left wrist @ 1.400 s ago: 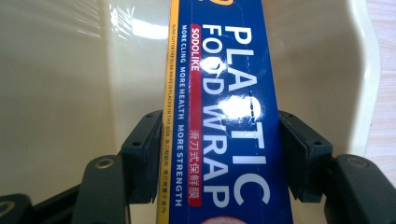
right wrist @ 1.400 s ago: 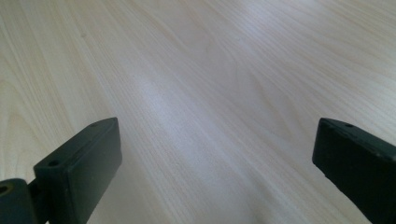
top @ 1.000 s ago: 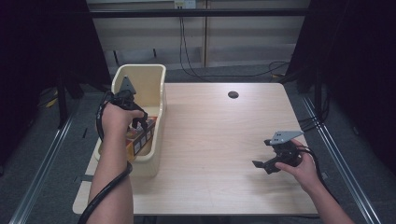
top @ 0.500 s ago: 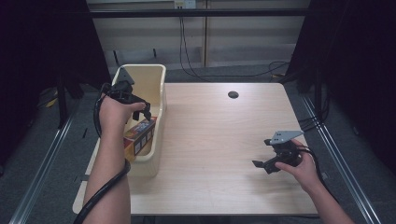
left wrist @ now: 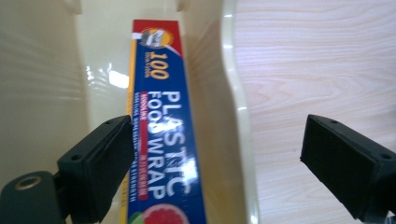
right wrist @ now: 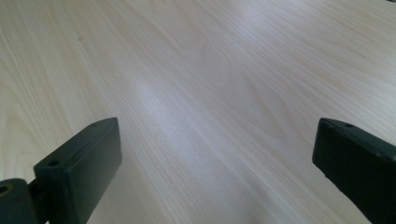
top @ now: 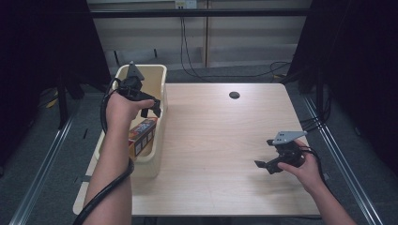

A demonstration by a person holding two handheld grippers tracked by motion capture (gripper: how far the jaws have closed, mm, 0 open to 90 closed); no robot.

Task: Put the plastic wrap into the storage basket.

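1. Wood grain under my right gripper [top: 266, 165] — it sits low over the table [top: 220, 140] at the near right, jaws spread wide with nothing between them. In the right gripper view I see bare tabletop between the two black pads.
2. My right hand [top: 305, 166] holds that gripper near the table's near right corner, well apart from everything else.
3. Across the table at the left edge stands the bin [top: 157, 89], cream plastic, long side running away from me.
4. The box [top: 143, 136] of plastic wrap lies inside the bin, lengthwise, close against the wall on the table side. In the left gripper view its blue and red top face [left wrist: 166, 135] runs along that wall, with a grapefruit picture at the near end.
5. My left gripper [top: 151, 108] hangs above the bin's table-side rim, past the box's far end in the high view. Its jaws have just been opening and now stand released — the pads [left wrist: 100, 163] are above the box and do not touch it; one is over the bin's inside, the other over the table.
6. Farther off, a dark round hole [top: 234, 95] sits in the tabletop near the far edge.
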